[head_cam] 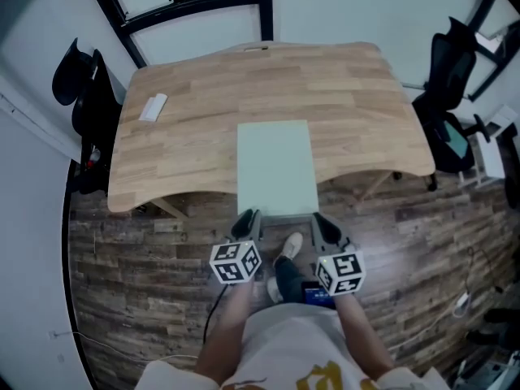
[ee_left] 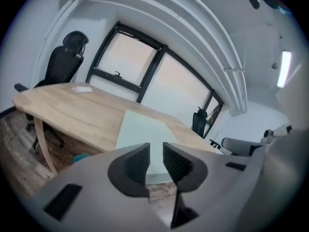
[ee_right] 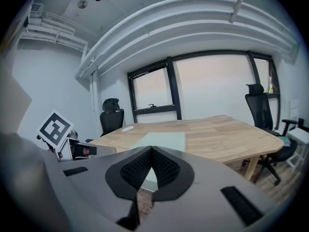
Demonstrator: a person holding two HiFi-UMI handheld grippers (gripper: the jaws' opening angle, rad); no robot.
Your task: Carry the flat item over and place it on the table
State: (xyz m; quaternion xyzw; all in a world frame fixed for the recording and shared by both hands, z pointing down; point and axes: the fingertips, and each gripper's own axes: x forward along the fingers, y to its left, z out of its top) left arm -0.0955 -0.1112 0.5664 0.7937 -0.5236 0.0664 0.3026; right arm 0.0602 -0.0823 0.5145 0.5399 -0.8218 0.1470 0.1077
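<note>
The left tongs (ee_left: 156,152) stand slightly apart, empty, before a pale green sheet (ee_left: 140,129) on the wooden table (ee_left: 63,108).

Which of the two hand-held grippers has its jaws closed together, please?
The right hand-held gripper: its jaw tips meet, while the left hand-held gripper shows a clear gap between its jaws.

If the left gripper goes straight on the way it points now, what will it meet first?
Probably the near edge of the sheet, just beyond the left gripper's open jaws; the depth is unclear.
</note>
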